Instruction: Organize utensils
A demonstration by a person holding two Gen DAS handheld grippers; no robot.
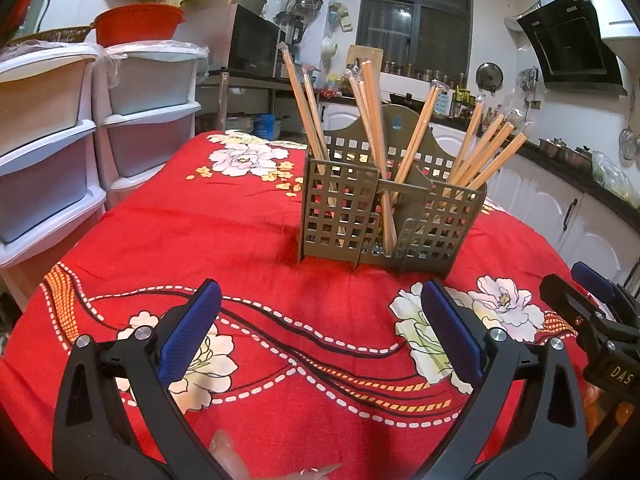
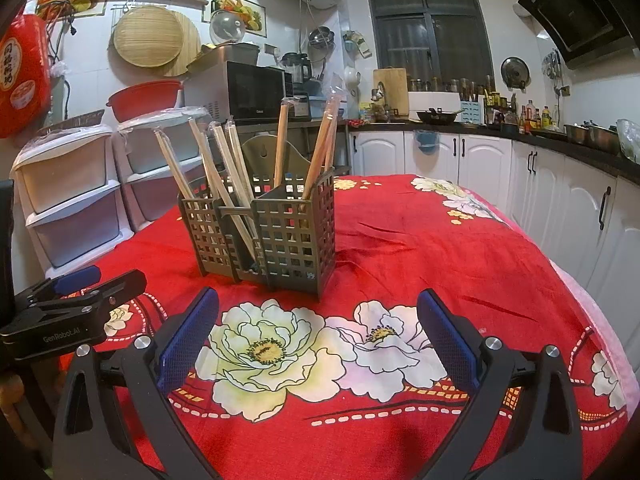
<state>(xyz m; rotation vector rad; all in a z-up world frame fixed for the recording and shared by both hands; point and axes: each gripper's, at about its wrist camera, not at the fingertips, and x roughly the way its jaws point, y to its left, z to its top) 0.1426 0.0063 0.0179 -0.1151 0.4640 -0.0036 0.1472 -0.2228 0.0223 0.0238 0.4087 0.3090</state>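
Claws (image 1: 320, 328) gaping (empty), caddy (image 1: 384, 216) beyond

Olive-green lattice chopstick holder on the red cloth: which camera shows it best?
The left wrist view: the olive-green lattice chopstick holder sits central, its compartments facing the camera. The right wrist view shows it left of centre, smaller.

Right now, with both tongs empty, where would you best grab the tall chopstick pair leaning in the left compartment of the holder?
Grip the tall chopstick pair on its bare upper shaft, above the holder rim. Come from above and the near side, pads closing across the sticks. They lean left and stand clear of the others there. The left tongs are probably best placed.
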